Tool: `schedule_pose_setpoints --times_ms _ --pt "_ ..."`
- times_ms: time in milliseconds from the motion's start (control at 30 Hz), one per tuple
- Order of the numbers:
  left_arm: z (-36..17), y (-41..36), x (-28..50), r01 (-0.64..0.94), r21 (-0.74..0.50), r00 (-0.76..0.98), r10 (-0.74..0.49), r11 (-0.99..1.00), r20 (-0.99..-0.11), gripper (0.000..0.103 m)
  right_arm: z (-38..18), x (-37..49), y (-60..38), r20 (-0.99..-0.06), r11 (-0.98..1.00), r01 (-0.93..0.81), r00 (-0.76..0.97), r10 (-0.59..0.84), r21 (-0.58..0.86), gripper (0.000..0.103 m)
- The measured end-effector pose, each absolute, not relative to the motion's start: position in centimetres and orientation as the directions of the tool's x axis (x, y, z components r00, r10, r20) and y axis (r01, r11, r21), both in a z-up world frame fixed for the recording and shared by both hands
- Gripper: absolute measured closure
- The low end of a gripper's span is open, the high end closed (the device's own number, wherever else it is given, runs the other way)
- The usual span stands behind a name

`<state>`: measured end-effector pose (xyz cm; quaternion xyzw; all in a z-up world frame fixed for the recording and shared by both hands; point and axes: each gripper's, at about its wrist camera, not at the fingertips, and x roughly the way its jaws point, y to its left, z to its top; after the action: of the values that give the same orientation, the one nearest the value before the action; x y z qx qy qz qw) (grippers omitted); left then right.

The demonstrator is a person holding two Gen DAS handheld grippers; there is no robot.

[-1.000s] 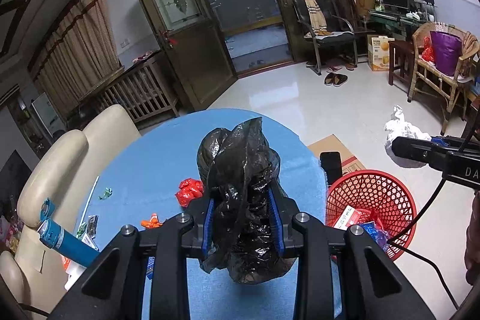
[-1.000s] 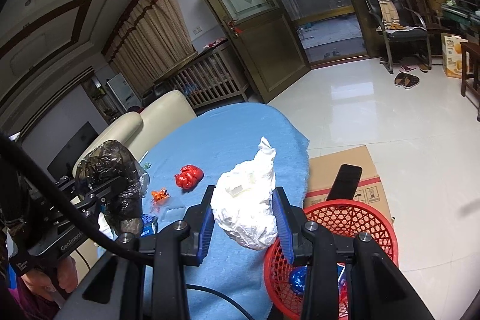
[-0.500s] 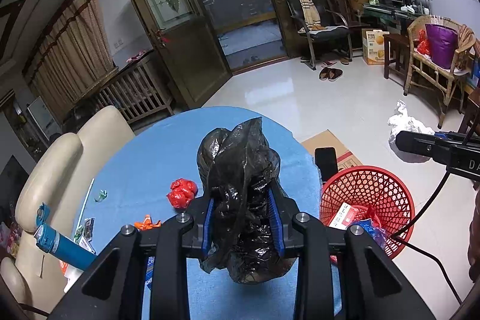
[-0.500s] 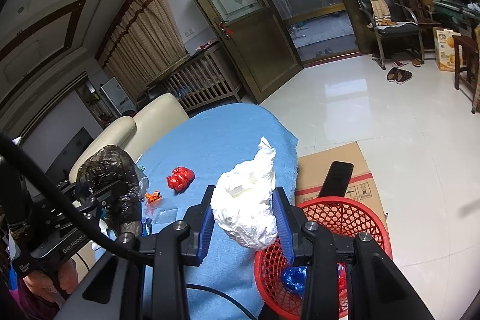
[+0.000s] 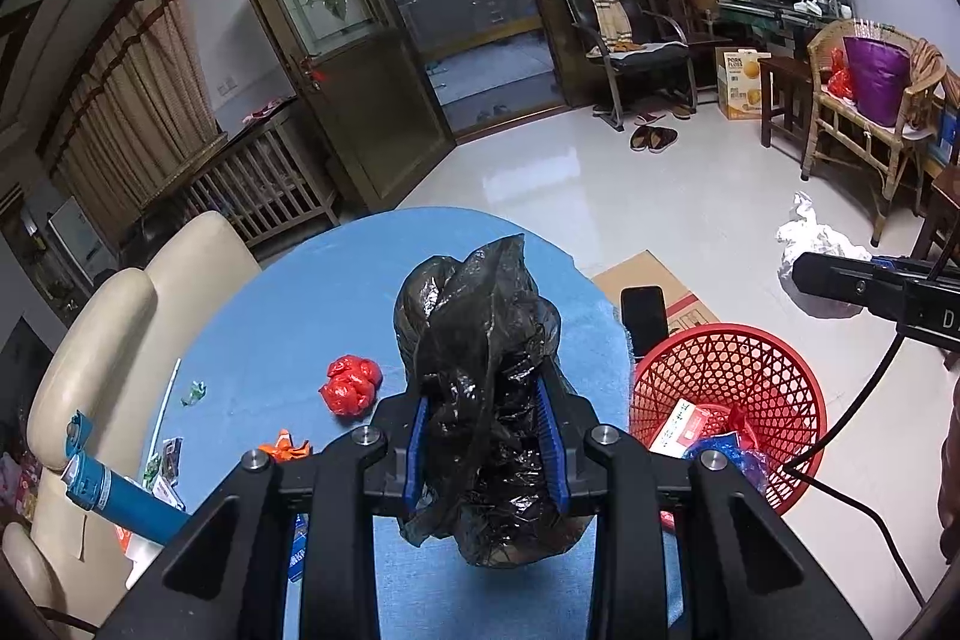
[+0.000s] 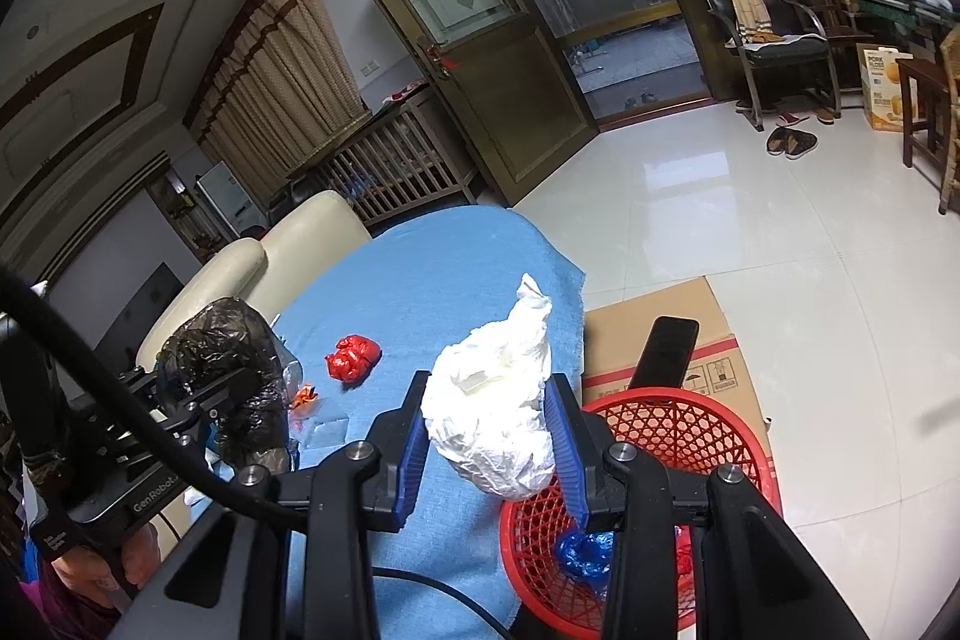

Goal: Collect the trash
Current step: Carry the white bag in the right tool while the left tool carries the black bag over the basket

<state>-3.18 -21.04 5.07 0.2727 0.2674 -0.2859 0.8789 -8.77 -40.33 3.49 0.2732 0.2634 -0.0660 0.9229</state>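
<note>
Left wrist view: left tool (image 5: pixel 486 436) clamped on black bag (image 5: pixel 480 382), held over the blue surface (image 5: pixel 312 316); red basket (image 5: pixel 729 394) off the right edge, on the floor.

Right wrist view: right tool (image 6: pixel 489 442) gripping white bag (image 6: pixel 498 418), long axis upright, right at the basket (image 6: pixel 648 430) rim. Nearer hand, pitched down; probably to release first.

Both wrist fisheyes are looking forward and downward from close above the blue-clothed table (image 5: pixel 288 328), sharing the red mesh plastic basket (image 6: pixel 690 424) and open doorway (image 5: pixel 462 4).
</note>
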Motion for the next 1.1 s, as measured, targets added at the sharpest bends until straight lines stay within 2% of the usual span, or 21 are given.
schedule_pose_setpoints --times_ms 1100 --pt "3.0 -23.6 -2.8 0.696 0.336 0.646 -0.349 0.635 -0.679 0.070 2.4 -9.6 -41.9 -0.541 0.798 0.312 0.841 0.021 0.516 0.063"
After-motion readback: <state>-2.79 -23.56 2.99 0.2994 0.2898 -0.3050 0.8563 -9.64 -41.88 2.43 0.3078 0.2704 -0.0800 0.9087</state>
